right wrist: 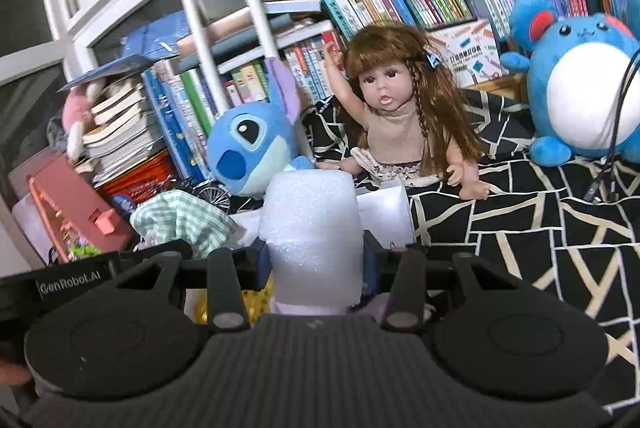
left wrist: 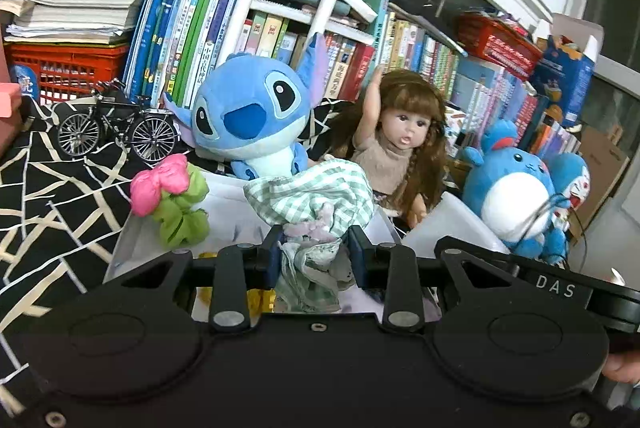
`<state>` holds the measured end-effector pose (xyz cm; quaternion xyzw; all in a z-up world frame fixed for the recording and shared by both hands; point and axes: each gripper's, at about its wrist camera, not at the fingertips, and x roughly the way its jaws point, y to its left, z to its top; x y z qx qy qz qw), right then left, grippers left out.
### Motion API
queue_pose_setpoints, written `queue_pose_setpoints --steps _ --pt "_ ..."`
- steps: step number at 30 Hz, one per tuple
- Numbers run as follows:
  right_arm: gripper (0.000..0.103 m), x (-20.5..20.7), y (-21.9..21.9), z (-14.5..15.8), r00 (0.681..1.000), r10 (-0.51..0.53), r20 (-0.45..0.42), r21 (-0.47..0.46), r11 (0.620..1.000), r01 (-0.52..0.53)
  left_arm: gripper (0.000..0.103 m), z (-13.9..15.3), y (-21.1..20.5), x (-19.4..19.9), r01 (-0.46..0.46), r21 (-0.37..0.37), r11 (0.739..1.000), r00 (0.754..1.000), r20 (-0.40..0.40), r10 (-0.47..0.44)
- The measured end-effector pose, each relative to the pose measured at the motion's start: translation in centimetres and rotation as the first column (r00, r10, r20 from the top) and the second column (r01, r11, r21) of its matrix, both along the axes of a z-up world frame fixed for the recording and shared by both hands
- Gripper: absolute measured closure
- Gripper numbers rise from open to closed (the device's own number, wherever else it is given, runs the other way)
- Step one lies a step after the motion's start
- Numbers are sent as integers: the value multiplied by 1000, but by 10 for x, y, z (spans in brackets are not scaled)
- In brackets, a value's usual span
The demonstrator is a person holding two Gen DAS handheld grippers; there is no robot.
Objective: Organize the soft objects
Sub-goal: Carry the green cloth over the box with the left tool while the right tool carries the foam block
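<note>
Left wrist view, nearest first: the left gripper (left wrist: 312,248), matte black with blue pads, is clamped on a crumpled green-and-white checked cloth (left wrist: 316,200), whose soft folds bulge above the fingers and hang limp below them. Beneath it lies a white open-topped box (left wrist: 132,248), smooth-walled, with a small green plush with a pink bow (left wrist: 170,200) leaning against its left rim. Right wrist view: the right gripper (right wrist: 316,260), ribbed grey at the body, is closed on a white foam block (right wrist: 312,228), grainy and rounded at the top, held upright over the same box; the checked cloth shows just to its left. Around the box spreads a black fabric with cream cracked lines (right wrist: 540,228). On it, further back, sit a fuzzy blue alien plush (left wrist: 248,116), a hard-skinned doll with long brown hair (left wrist: 396,144) and one arm raised, and a round blue-and-white plush (left wrist: 516,196). A spoked metal toy bicycle (left wrist: 116,128) stands at the left. Behind everything runs a row of upright books (left wrist: 192,28), with a stack lying flat on a red lattice crate (left wrist: 64,68).
</note>
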<state>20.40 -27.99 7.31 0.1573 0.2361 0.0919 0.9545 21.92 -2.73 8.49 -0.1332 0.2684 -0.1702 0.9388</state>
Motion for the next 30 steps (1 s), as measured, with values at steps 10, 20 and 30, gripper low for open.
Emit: queue_pose_setpoints --steps 10,20,30 --pt "54 55 4 -10 997 -54 -57 -51 997 52 71 -24 -17 60 -45 -40 998 998 -55 43" --pt "54 90 1 -33 989 -89 -116 -40 996 85 71 -49 -41 88 -78 17 997 995 -67 79" --pt "54 100 9 -49 988 -79 -135 -69 995 70 70 -67 -47 96 -74 72 995 993 -92 80"
